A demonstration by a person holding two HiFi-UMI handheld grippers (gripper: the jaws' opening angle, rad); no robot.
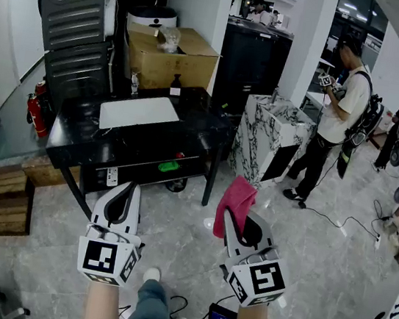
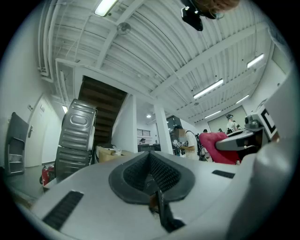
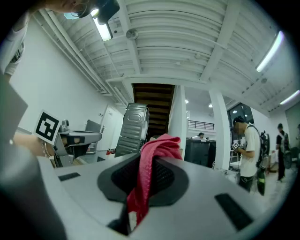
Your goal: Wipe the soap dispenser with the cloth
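You are holding the right gripper (image 1: 231, 223) level, its fingers (image 3: 166, 180) clamped on the red cloth (image 1: 236, 198), which is sticking up past the tips over the floor (image 1: 302, 267), well apart from the black worktop (image 1: 78, 129). You are carrying the left gripper (image 1: 125, 200) beside it, tilted slightly up, its fingers (image 2: 161, 176) pressed together on nothing. A small dark bottle (image 1: 176, 83) is standing at the back of the worktop, just beside a cardboard box (image 1: 171, 58).
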